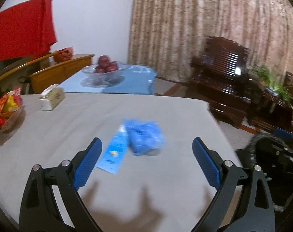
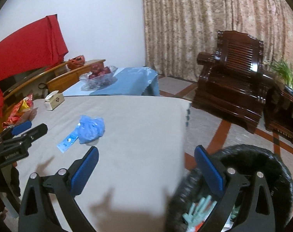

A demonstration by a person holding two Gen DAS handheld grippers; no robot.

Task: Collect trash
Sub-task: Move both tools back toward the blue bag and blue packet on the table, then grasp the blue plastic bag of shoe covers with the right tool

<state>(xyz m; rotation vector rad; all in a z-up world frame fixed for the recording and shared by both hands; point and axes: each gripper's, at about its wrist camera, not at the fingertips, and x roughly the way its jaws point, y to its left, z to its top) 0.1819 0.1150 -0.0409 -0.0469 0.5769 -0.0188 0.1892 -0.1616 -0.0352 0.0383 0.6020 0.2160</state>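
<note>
Grey table (image 1: 165,116) bears tissue box (image 1: 51,99), snack packets (image 1: 5,108).

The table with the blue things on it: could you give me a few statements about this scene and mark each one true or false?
1. Both grippers, left and right, are open and hold nothing. True.
2. The crumpled blue bag lies in the bin. False: it lies on the table, beside the flat blue wrapper.
3. The bin stands off the table's right edge, with some trash already in it. True.
4. The tissue box sits between the left gripper's fingers. False: it stands far off, near the table's back left corner.
5. The fruit bowl is on the grey table. False: it is on the blue-covered table behind it.
</note>
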